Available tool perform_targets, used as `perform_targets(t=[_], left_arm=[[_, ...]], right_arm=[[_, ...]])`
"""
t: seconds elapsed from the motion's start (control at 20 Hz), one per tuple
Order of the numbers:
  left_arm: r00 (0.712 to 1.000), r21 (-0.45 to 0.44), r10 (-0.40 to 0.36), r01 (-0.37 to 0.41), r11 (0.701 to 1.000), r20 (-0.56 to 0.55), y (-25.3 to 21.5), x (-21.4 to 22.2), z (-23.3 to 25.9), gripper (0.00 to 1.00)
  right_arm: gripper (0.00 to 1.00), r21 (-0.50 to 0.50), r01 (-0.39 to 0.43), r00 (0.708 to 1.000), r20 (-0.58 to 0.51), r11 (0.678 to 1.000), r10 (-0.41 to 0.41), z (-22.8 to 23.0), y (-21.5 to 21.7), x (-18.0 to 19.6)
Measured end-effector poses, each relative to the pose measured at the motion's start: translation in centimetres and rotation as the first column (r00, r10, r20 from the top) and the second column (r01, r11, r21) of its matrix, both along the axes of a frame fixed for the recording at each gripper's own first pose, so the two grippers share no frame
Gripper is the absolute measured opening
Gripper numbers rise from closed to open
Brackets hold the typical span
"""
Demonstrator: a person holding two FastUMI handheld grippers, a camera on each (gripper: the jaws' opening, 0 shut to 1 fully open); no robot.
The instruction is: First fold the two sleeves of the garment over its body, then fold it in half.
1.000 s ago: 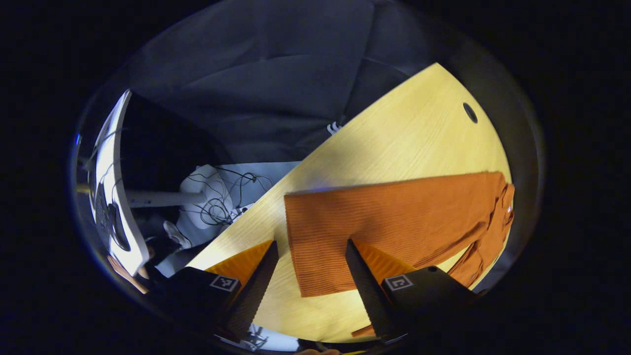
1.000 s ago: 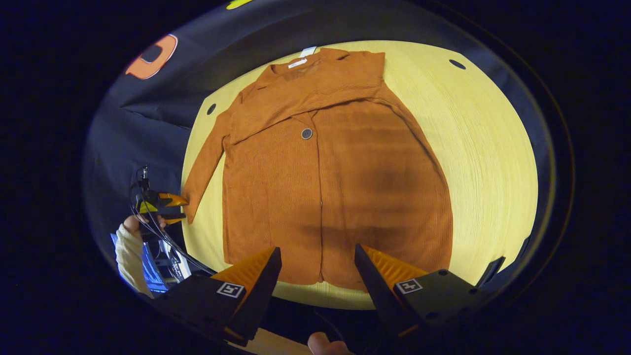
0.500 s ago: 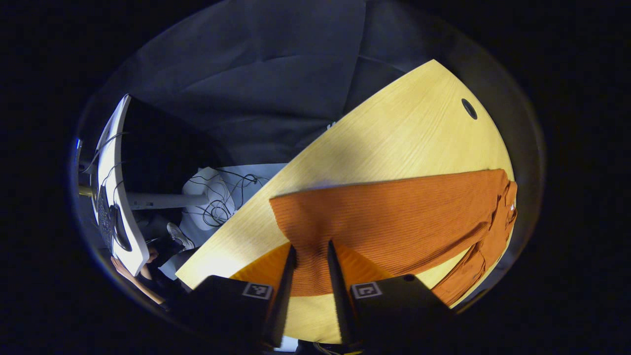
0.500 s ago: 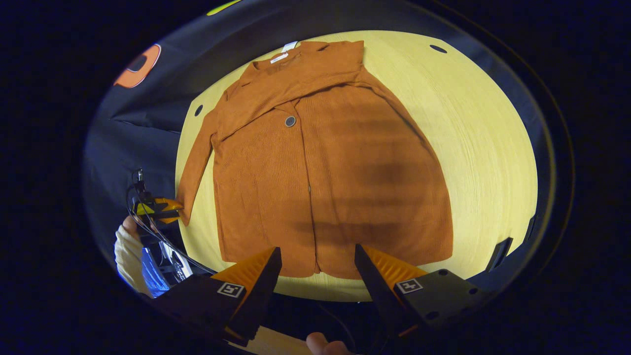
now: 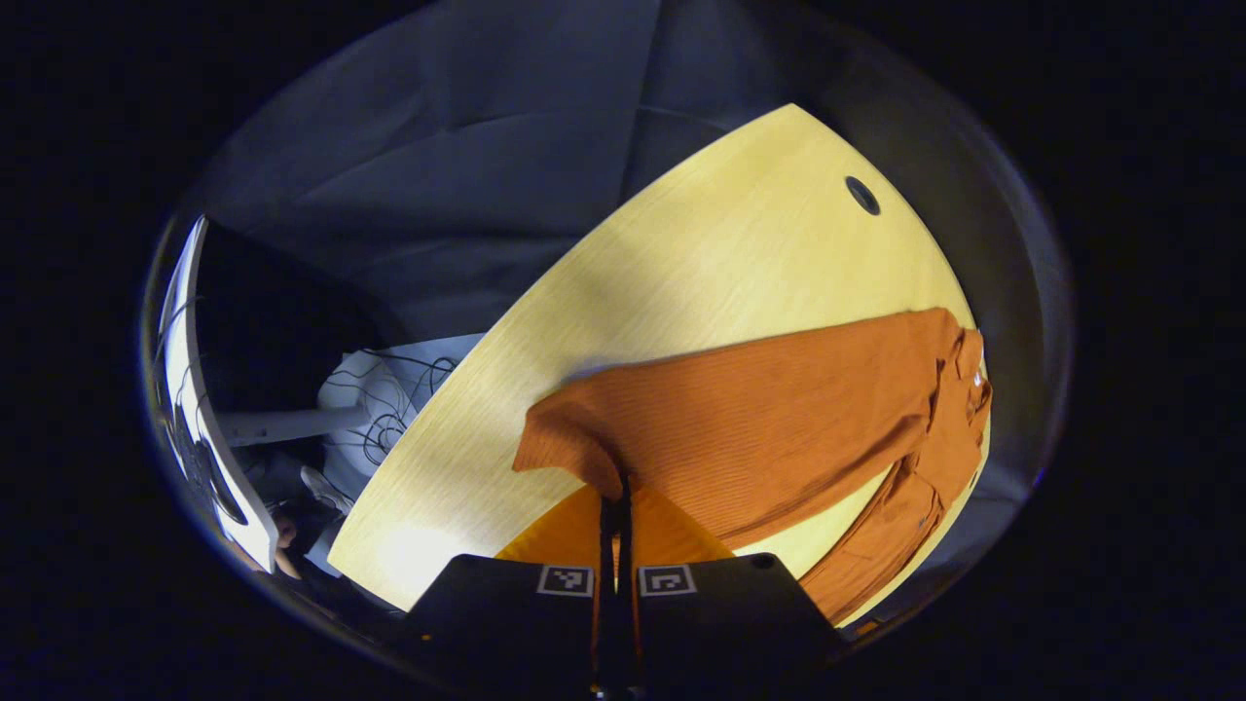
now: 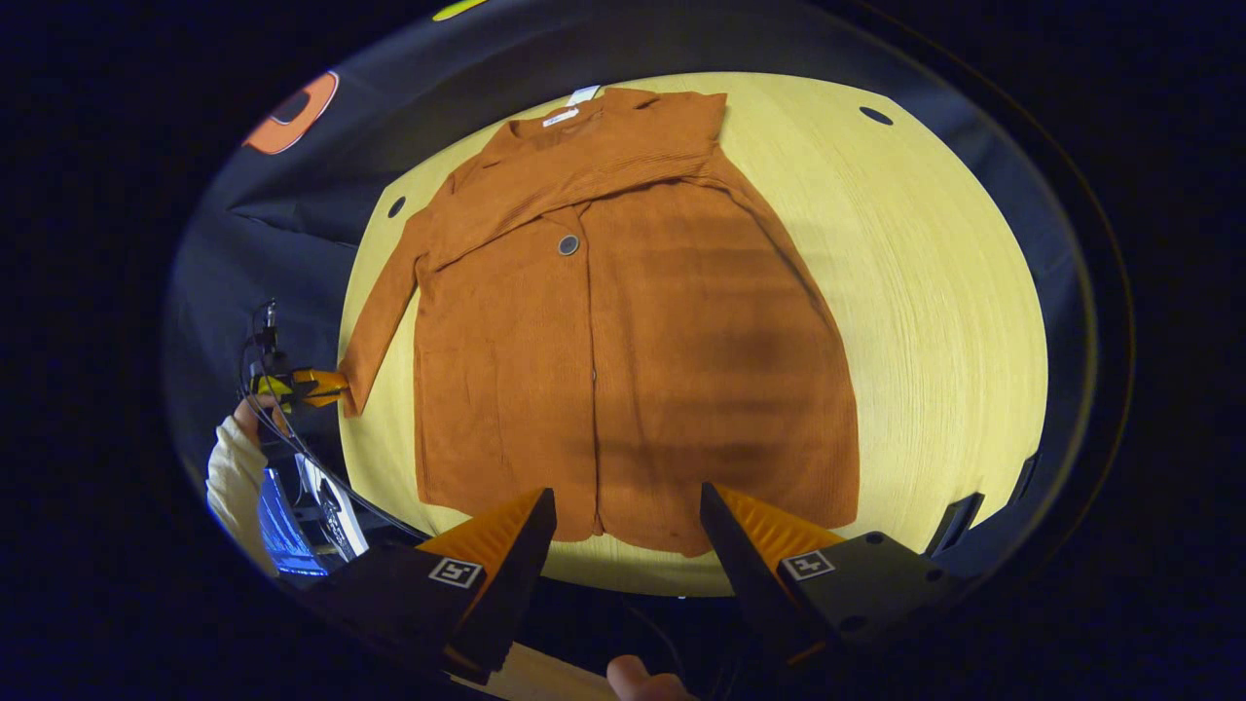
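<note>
So your left gripper (image 5: 613,506) clamped on sleeve cuff (image 5: 569,448) of orange cardigan (image 6: 623,321); right gripper (image 6: 628,526) jaws spread wide, hovering above hem, table (image 6: 934,292) underneath.

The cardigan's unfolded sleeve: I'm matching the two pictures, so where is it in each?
Left gripper view: sleeve crosses the centre, its cuff pinched in the left tongs.
Right gripper view: sleeve hangs at left, cuff at the distant tongs.
Shared landmark: the table's round hole.
</note>
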State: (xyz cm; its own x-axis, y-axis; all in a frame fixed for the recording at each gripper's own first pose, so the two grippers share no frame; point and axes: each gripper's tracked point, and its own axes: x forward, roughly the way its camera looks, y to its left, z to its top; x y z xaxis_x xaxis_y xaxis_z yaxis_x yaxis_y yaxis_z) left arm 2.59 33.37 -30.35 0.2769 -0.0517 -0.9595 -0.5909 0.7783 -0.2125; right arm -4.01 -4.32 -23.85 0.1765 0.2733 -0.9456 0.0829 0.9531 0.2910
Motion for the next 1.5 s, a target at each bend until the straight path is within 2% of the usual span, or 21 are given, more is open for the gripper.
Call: perform_targets(t=[0.15,0.55,0.65,0.8,1.0,1.2,1.4,1.5], left_arm=[[0.999,0.081,-0.047,0.046,0.996,0.011,0.0,1.1,2.8,0.03],[0.987,0.152,-0.132,0.116,0.982,0.094,-5.1,8.5,12.6,0.03],[0.974,0.168,-0.172,0.147,0.975,0.147,-8.3,11.7,15.3,0.03],[0.954,0.182,-0.268,0.242,0.953,0.134,-13.5,14.2,17.2,0.03],[0.904,0.202,-0.412,0.385,0.901,0.115,-21.4,18.1,17.7,0.03],[0.858,0.192,-0.502,0.478,0.857,0.104,-29.7,21.2,17.5,0.03],[0.788,0.158,-0.604,0.585,0.795,0.117,-39.3,22.9,16.1,0.03],[0.740,0.159,-0.666,0.650,0.743,0.090,-43.2,23.0,15.0,0.03]], right_arm=[[0.95,0.021,0.009,1.000,-0.014,1.000,-0.009,-0.3,-0.4,0.0],[0.95,0.071,0.017,1.000,0.014,0.997,-0.018,-1.4,-2.4,0.2],[0.95,0.097,0.039,0.999,0.012,0.995,-0.041,-1.3,-3.1,0.3],[0.95,0.106,0.060,0.998,0.019,0.993,-0.063,-1.3,-4.8,0.6],[0.95,0.137,0.115,0.993,0.025,0.984,-0.120,-1.4,-7.2,1.0],[0.95,0.151,0.166,0.985,0.012,0.975,-0.169,-2.2,-9.6,0.6],[0.95,0.160,0.206,0.978,0.007,0.965,-0.210,-3.2,-11.7,0.0],[0.95,0.164,0.238,0.970,0.009,0.957,-0.242,-3.6,-12.6,0.0]])
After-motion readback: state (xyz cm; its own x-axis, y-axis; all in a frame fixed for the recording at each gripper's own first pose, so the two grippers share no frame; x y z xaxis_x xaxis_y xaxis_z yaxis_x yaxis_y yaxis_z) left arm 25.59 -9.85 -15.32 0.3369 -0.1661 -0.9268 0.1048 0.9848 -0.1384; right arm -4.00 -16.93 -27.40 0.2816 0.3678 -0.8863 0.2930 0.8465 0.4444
